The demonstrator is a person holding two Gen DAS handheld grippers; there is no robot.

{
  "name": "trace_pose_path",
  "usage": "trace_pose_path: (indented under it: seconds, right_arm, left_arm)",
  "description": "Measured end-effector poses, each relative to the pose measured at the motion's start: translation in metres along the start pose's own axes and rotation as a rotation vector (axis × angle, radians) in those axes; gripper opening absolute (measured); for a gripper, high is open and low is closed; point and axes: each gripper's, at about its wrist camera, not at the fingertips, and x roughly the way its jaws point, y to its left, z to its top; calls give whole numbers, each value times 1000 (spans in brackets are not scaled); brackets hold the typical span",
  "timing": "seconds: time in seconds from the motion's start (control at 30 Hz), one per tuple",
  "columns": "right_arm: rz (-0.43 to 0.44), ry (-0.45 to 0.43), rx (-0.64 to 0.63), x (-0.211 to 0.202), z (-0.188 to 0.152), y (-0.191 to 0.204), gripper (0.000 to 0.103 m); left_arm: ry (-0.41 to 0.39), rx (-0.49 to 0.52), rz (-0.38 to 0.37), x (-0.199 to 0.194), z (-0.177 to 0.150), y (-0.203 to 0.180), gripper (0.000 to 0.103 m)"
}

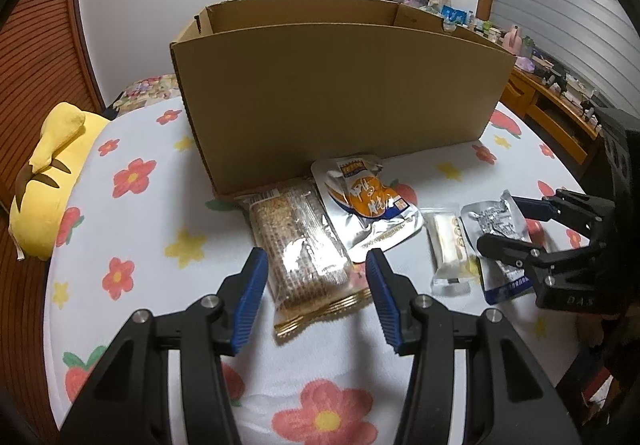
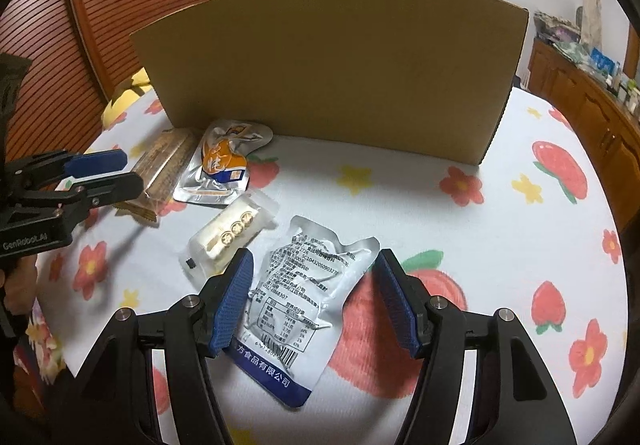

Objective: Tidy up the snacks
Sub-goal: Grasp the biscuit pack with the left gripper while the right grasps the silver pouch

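Left gripper [image 1: 316, 281]: spread wide, brown snack bar [image 1: 300, 245] straddled, untouched.
Right gripper [image 2: 312, 285]: spread wide, silver pouch [image 2: 296, 293] framed at lower centre.

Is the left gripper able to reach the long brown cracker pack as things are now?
Probably yes: the left gripper is open, its fingers straddle the near end of the cracker pack, and nothing lies over it.

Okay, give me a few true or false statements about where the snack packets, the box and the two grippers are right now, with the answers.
1. The left gripper is open around the cereal bar. True.
2. The silver pouch lies inside the cardboard box. False: it lies on the bedsheet, between the right gripper fingers.
3. The orange pouch lies against the box's front wall. True.
4. The right gripper is shut. False: it is open.
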Motion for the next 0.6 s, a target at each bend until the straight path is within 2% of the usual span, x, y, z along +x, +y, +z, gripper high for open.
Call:
trace_pose_path:
  seconds: [0.23,0.6]
  right_arm:
    - [-42,-5,-42,2,-1,7,66]
    - [-59,3,-67,7,0,14,68]
  left_arm:
    - [15,-23,3,10,9,2,54]
    - [71,-84,24,35,16,11,55]
